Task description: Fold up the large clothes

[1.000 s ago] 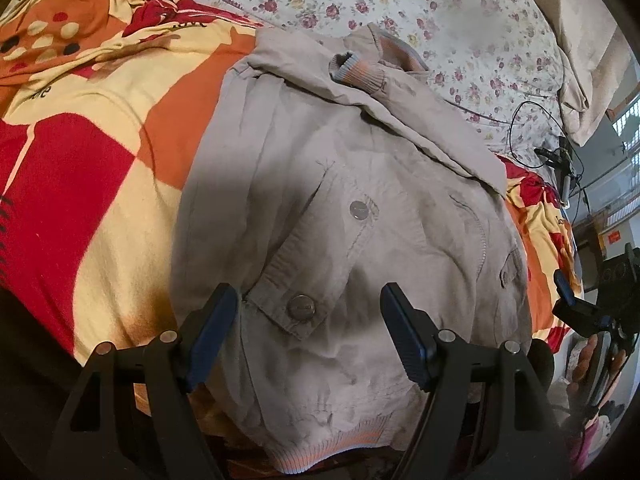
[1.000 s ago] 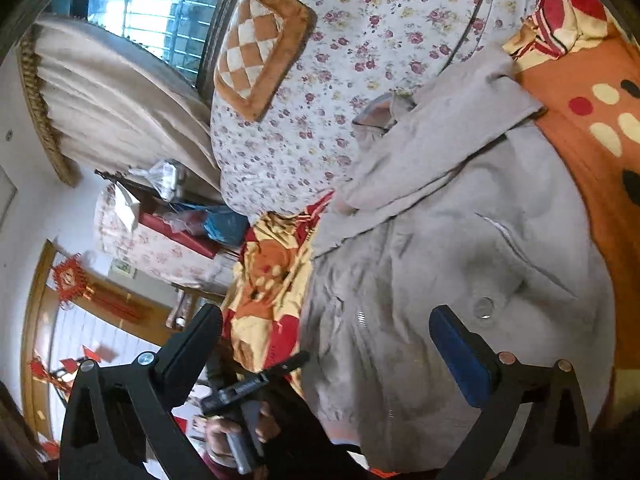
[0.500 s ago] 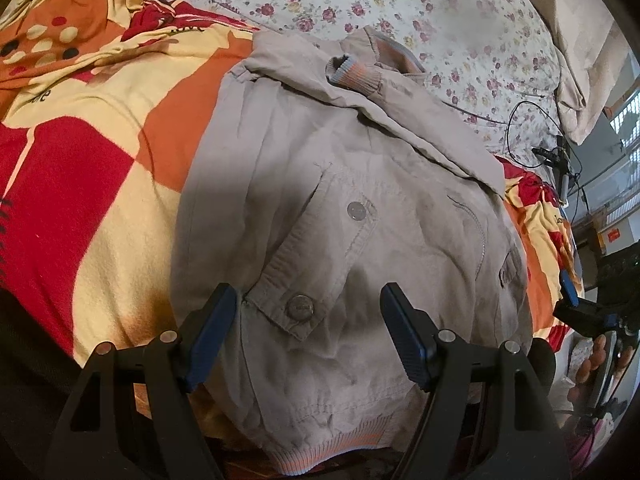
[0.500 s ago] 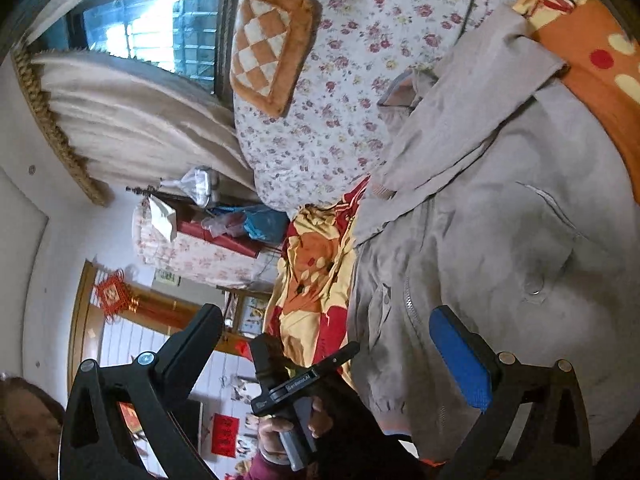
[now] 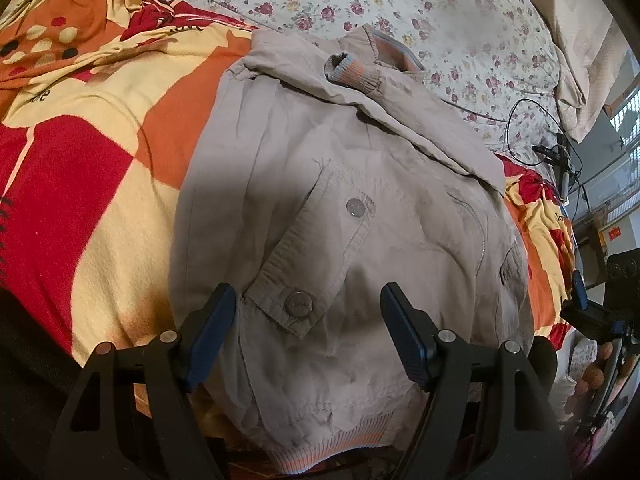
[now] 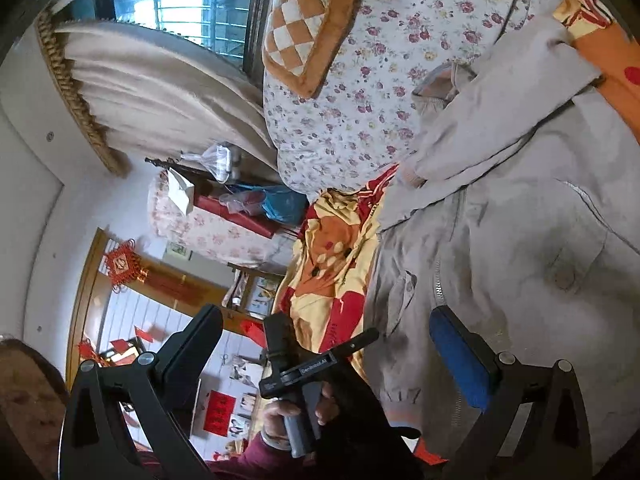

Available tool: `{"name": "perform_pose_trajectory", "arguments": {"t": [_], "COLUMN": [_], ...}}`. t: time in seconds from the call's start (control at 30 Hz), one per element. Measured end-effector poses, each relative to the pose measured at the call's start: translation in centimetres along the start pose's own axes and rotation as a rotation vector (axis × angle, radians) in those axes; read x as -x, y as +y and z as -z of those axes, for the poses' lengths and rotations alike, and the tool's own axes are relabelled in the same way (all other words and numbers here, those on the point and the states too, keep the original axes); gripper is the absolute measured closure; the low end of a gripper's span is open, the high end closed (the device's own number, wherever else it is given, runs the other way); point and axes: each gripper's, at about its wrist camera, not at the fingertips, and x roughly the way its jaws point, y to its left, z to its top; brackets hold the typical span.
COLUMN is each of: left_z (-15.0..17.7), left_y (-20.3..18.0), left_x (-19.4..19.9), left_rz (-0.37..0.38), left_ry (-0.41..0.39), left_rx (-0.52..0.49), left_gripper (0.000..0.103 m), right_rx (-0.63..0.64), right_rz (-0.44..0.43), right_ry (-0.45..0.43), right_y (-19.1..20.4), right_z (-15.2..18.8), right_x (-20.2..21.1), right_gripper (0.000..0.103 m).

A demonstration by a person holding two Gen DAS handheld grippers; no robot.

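Observation:
A beige jacket (image 5: 360, 208) lies on the bed, front up, with one sleeve folded across its top and the ribbed cuff (image 5: 352, 74) near the collar. Its ribbed hem (image 5: 332, 452) hangs at the near bed edge. My left gripper (image 5: 308, 332) is open and empty, hovering just above the jacket's lower pocket flap (image 5: 316, 276). My right gripper (image 6: 328, 348) is open and empty, tilted sideways off the jacket's (image 6: 540, 240) right side. The left gripper and the hand holding it show in the right wrist view (image 6: 316, 368); the right gripper shows at the left wrist view's right edge (image 5: 588, 312).
The jacket rests on a red, orange and yellow blanket (image 5: 80, 152). A floral quilt (image 5: 440, 8) lies behind it, with a checked cushion (image 6: 308, 28) on top. A black cable (image 5: 532, 120) and curtains (image 6: 160, 92) are at the bed's far side.
The left gripper has hardly moved. The right gripper has swung away from the jacket, so its view now shows more of the room and less of the cloth.

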Motion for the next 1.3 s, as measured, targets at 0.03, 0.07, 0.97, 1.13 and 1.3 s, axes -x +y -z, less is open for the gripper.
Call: {"name": "perform_pose_trajectory", "arguments": {"t": [0.03,0.07,0.97,1.13,1.3], "left_z": [0.1,0.1,5.4,5.8,6.1], "left_y": [0.0,0.0,2.2,1.9,1.7], "left_x": [0.0,0.0,-0.3,-0.2,-0.6], "left_rz": [0.001,0.001,-0.064,-0.095,-0.119], "left_ry": [0.0,0.0,0.139,0.131,0.137], "left_rx": [0.001,0.003,-0.018,-0.031,-0.05], "left_gripper": [0.029,0.029,0.023,0.023,0.023], "right_rx": [0.002,0.006,0.096,0.098,0.122], "right_rz": [-0.003,-0.006,0.767,0.758,0.775], "right_ry": [0.004,0.01,0.269,0.309,0.355], "right_y": [0.1,0.2,-5.4,-6.0,-6.4], "right_z": [0.1,0.1,3.9,4.5,5.2], "right_x": [0.0,-0.1,4.2,2.9,2.5], "right_gripper": [0.0,0.0,0.0,0.0,0.0]}}
